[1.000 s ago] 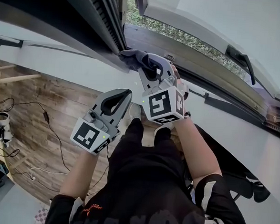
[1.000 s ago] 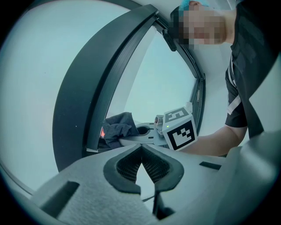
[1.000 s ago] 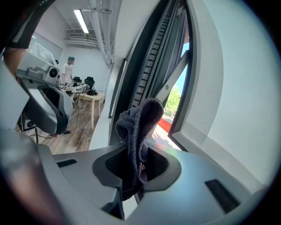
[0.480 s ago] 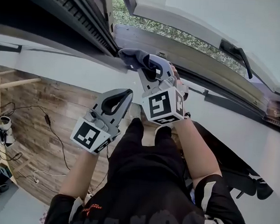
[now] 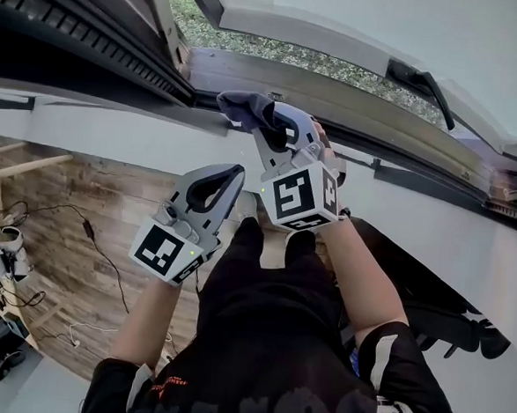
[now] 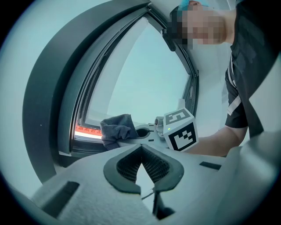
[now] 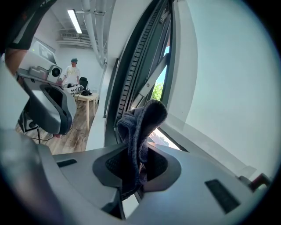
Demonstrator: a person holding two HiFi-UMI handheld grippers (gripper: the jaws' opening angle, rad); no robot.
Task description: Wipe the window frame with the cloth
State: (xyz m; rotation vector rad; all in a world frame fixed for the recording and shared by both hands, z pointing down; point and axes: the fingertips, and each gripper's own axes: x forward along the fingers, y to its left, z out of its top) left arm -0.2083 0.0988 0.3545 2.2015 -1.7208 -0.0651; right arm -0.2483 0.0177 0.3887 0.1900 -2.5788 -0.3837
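Cloth (image 5: 246, 108), pinched in the right claw (image 5: 266, 127), touches the window frame (image 5: 355, 95); most of the wiping seems left. The left claw (image 6: 141, 163) is closed and empty.

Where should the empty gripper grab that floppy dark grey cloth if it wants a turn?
Probably pinch the bunched free end of the dark grey cloth sticking out past the right gripper, with the left gripper coming from the room side. The rest is clamped between the right jaws.

The cloth's (image 7: 139, 127) lower end is buried inside the right gripper (image 7: 135, 169). The window frame (image 5: 354, 98) runs off past 2 o'clock. Red lettering (image 6: 86, 130) near 9 o'clock is unreadable.
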